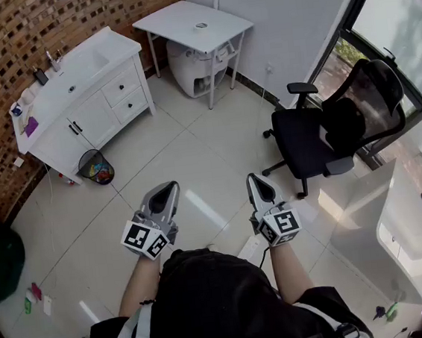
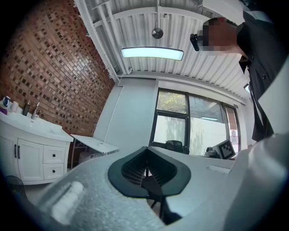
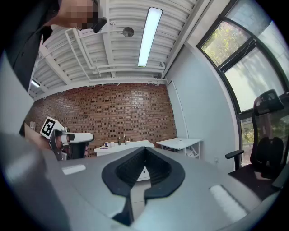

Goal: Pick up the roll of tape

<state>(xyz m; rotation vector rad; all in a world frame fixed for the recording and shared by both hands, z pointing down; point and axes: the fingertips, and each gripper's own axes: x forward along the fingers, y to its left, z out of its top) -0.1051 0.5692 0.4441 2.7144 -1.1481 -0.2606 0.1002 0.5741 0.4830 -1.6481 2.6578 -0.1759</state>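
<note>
The roll of tape (image 1: 201, 26) shows as a small pale ring lying on the white table (image 1: 180, 18) at the far side of the room. It is too small to make out in either gripper view. I hold both grippers level above the tiled floor, far from that table. The left gripper (image 1: 169, 187) has its jaws together with nothing between them, as the left gripper view confirms (image 2: 146, 168). The right gripper (image 1: 254, 180) is shut and empty too (image 3: 144, 170). Each gripper's marker cube sits just in front of a hand.
A white vanity with a sink (image 1: 82, 88) stands against the brick wall at the left, a wire waste bin (image 1: 95, 167) beside it. A black office chair (image 1: 342, 128) stands at the right by the windows. A white counter (image 1: 397, 227) fills the lower right.
</note>
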